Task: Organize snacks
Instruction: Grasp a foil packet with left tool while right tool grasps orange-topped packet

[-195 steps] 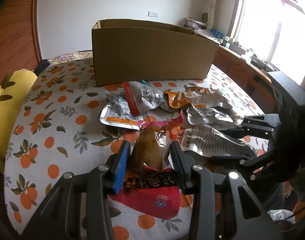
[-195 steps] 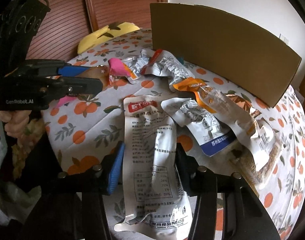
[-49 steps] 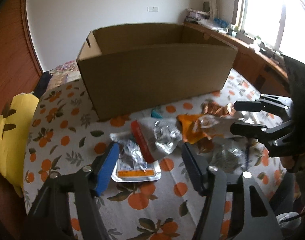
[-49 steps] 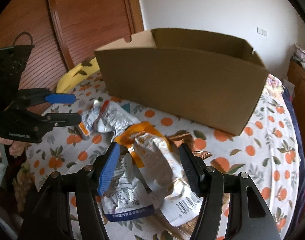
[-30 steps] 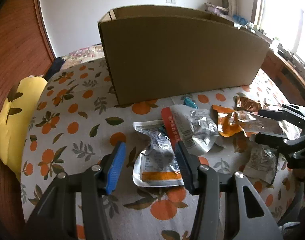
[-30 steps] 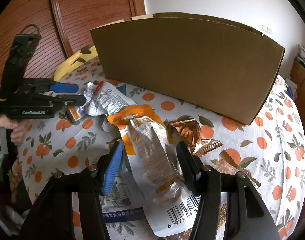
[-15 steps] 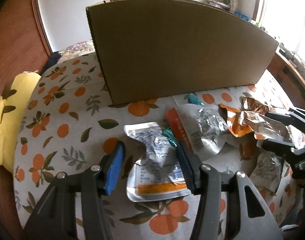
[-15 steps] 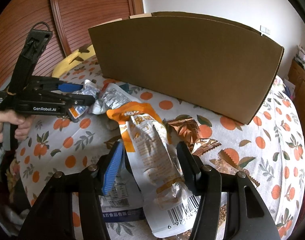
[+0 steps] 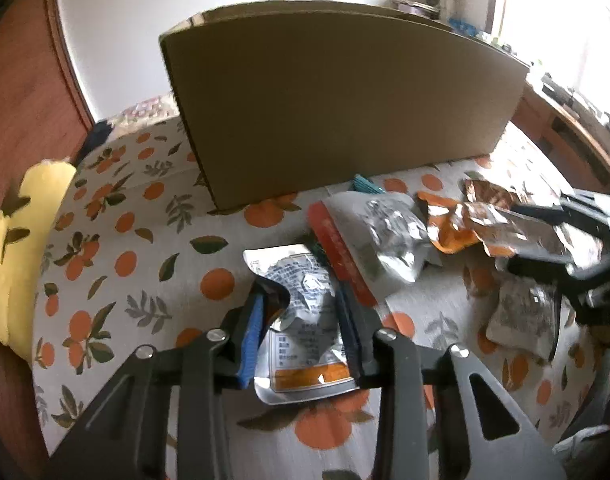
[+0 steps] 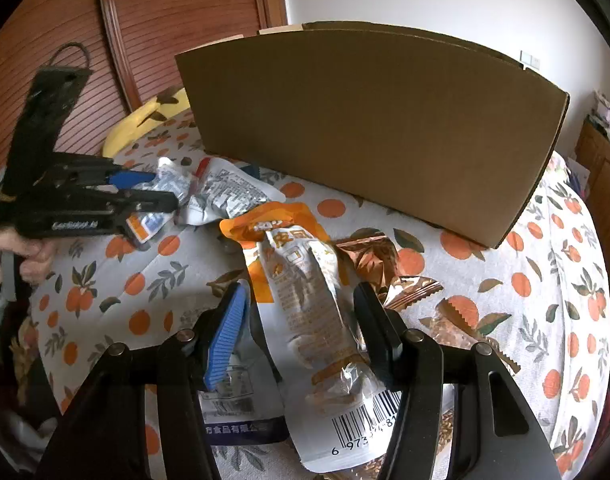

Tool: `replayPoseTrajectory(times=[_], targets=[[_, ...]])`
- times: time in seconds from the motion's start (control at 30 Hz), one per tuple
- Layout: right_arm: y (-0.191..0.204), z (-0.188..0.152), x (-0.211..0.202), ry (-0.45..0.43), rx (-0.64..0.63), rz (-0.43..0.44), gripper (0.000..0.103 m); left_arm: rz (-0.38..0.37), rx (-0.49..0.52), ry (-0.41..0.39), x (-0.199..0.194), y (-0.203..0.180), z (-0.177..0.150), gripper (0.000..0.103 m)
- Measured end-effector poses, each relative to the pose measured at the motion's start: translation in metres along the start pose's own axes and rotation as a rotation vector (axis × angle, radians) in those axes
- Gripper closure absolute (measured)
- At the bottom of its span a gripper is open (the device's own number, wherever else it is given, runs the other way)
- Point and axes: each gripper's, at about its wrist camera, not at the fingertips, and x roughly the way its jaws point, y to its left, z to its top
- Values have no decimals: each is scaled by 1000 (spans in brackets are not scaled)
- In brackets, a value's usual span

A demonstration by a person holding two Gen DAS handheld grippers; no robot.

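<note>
A big brown cardboard box stands at the back of the table; it also shows in the right wrist view. My left gripper is closing on a crumpled silver snack packet with an orange strip, its jaws against the packet's sides. My right gripper is open, its jaws on either side of an orange and silver snack pouch lying on the table. The left gripper and its silver packet show at the left of the right wrist view.
A silver packet with a red edge, a gold wrapper, a blue-labelled pouch and several other packets lie on the orange-print tablecloth. A yellow cushion sits at the left edge.
My left gripper has moved down onto the silver packet and its jaws have narrowed around it. My right gripper has stayed open over the orange pouch.
</note>
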Motion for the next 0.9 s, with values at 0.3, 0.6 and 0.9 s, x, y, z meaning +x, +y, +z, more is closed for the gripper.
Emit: replayPoseTrajectory(times=[0.3, 0.6, 0.9], targets=[[7, 0, 2, 20, -49, -38, 47, -31, -31, -63, -27, 5, -13, 76], [10, 17, 18, 122, -104, -47, 48, -43, -58, -97, -35, 7, -21, 79], [11, 34, 38, 192, -96, -31, 48, -19, -60, -97, -36, 4, -20, 78]])
